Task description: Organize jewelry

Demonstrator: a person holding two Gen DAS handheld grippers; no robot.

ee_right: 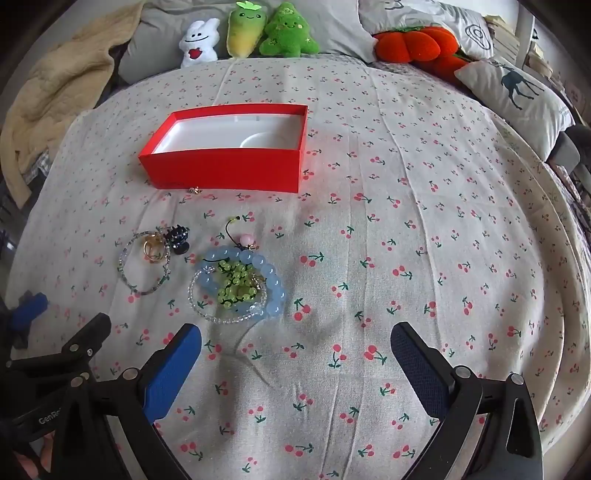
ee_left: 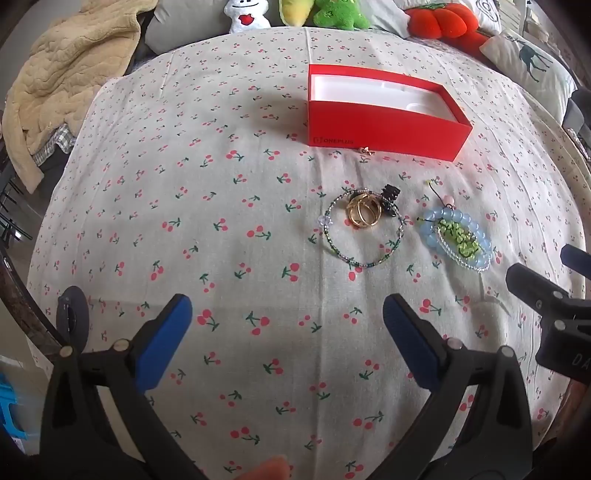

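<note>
An open red box (ee_left: pixel 384 136) (ee_right: pixel 225 173) with a white lining sits on the cherry-print cloth. A tiny gold earring (ee_left: pixel 366 150) (ee_right: pixel 195 190) lies against its front wall. Nearer me lie gold rings (ee_left: pixel 364 213) (ee_right: pixel 153 249) inside a thin beaded bracelet (ee_left: pixel 364 232) (ee_right: pixel 144 267), with a small black clip (ee_left: pixel 389 194) (ee_right: pixel 177 236) beside them. A blue bead bracelet (ee_left: pixel 454 236) (ee_right: pixel 243 280) rings green beads and a clear bracelet. My left gripper (ee_left: pixel 286 314) hovers open, short of the jewelry and left of it. My right gripper (ee_right: pixel 295 343) hovers open, right of the blue bracelet. Both hold nothing.
Plush toys (ee_right: pixel 255 33) and an orange pumpkin cushion (ee_right: pixel 413 46) line the back of the bed. A beige blanket (ee_left: pixel 70 74) lies at the left, a deer-print pillow (ee_right: pixel 517 92) at the right. The right gripper's body (ee_left: pixel 554 314) shows at the left wrist view's right edge.
</note>
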